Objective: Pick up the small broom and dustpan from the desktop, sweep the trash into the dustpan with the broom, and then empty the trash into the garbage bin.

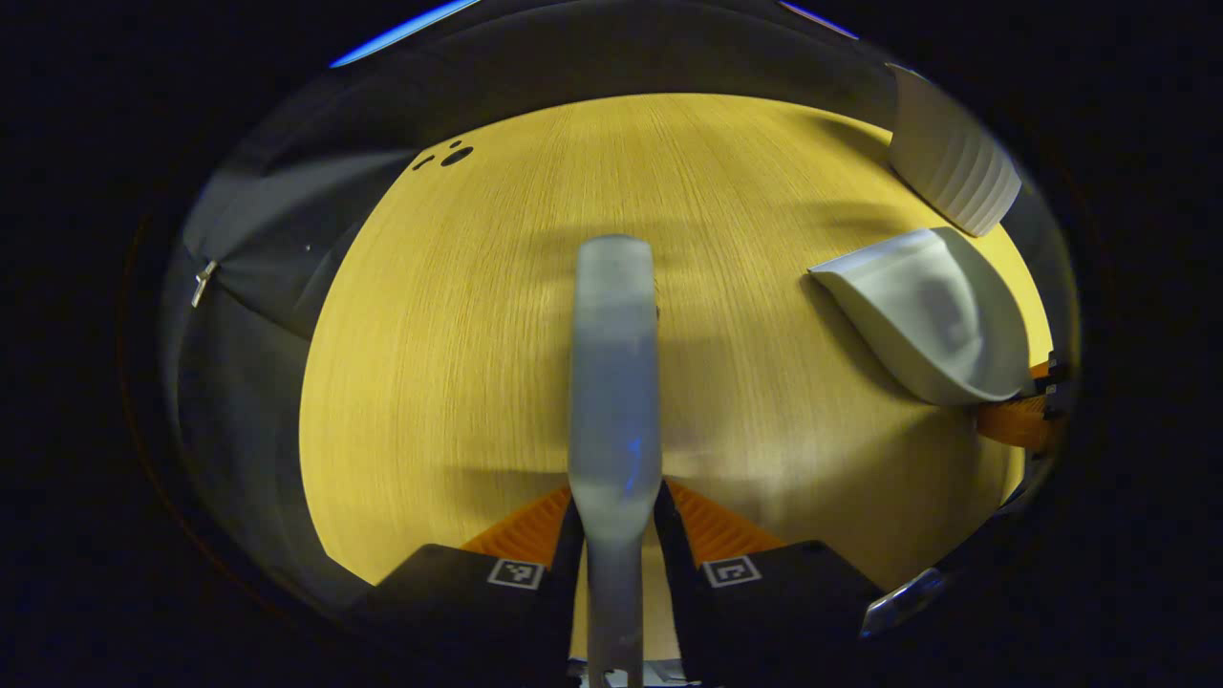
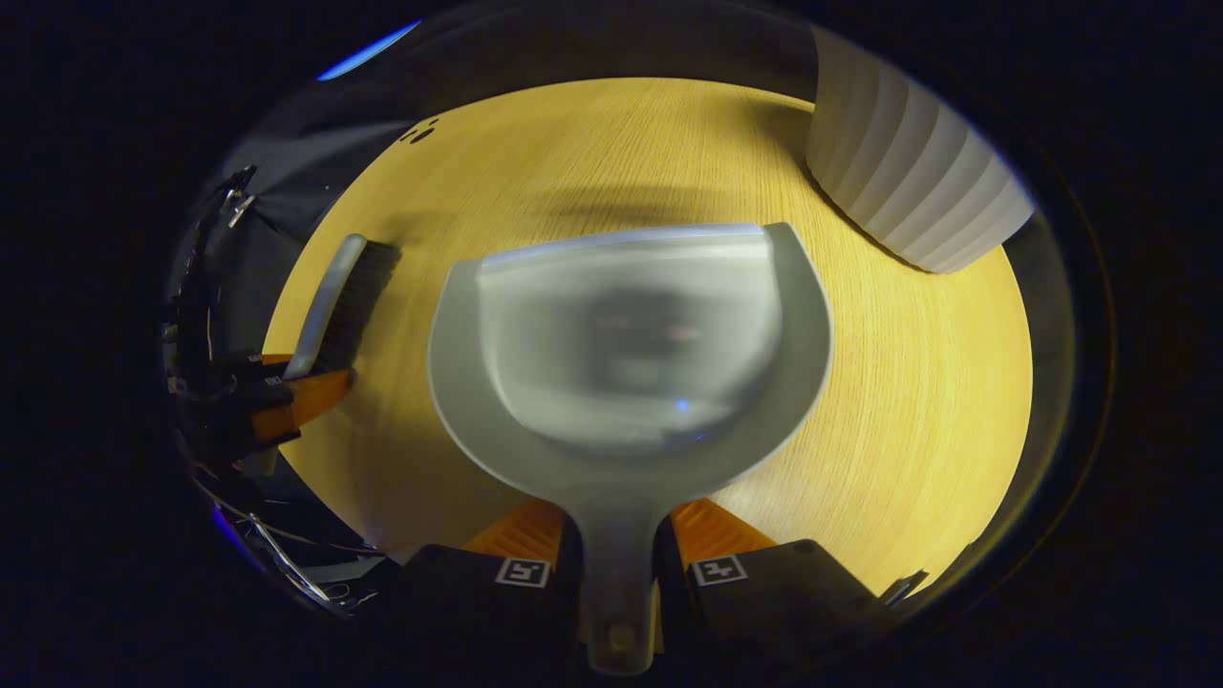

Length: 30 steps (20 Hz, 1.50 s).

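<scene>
left gripper (image 1: 614, 535) grips the small broom (image 1: 614, 382) tight, right gripper (image 2: 616, 554) grips the dustpan (image 2: 631, 354) handle, both over the desk (image 1: 459, 334).

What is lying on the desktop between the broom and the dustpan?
Nothing: bare desktop separates the broom from the dustpan in the right gripper view, and the left gripper view shows the same.

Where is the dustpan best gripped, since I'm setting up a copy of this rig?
By its narrow handle, coming from behind, opposite the open lip. The right gripper holds the dustpan there, so the wide scoop faces forward.
</scene>
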Tool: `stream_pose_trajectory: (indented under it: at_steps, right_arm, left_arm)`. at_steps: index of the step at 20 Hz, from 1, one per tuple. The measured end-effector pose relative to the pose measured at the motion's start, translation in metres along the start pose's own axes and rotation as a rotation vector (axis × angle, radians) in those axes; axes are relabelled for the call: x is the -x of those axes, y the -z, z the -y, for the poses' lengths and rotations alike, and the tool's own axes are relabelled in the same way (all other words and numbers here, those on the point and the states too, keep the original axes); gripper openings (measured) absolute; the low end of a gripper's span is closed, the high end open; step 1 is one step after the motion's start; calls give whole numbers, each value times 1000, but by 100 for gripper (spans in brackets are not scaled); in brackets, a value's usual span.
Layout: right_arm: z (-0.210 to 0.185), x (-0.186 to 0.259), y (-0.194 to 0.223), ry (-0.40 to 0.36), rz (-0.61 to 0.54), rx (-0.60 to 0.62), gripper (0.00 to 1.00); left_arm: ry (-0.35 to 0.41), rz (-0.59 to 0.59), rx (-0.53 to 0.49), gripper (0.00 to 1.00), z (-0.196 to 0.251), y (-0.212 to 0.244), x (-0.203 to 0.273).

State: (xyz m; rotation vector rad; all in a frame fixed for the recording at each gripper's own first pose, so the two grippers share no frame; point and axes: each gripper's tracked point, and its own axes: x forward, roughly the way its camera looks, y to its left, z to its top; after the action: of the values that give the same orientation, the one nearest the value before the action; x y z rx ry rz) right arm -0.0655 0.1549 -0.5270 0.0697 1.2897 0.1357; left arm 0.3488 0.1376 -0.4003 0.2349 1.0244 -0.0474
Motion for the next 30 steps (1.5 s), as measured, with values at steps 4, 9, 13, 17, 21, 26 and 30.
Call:
stream_pose_trajectory:
  at_steps: [4,9,13,17,21,26,30]
  right_arm:
    - [-10,13,1,-8,30,-5,86]
    - [-9,59,-17,36,172,-45,99]
    - [-1,128,-45,95,394,-52,99]
    - [-6,206,-58,124,648,-45,99]
    - [-8,253,-55,153,849,-3,99]
    - [-14,305,-29,149,1027,56,99]
    - [-18,316,3,135,1060,91,99]
  left_arm:
    - [14,70,36,88,0,-2,26]
    - [-10,255,100,98,-12,-14,105]
    - [-11,500,171,98,-18,-24,189]
    - [-126,750,149,98,-28,-11,268]
    - [-142,929,158,98,-6,11,317]
    - [-142,1049,163,98,19,39,362]
    - [-101,1016,181,97,45,62,357]
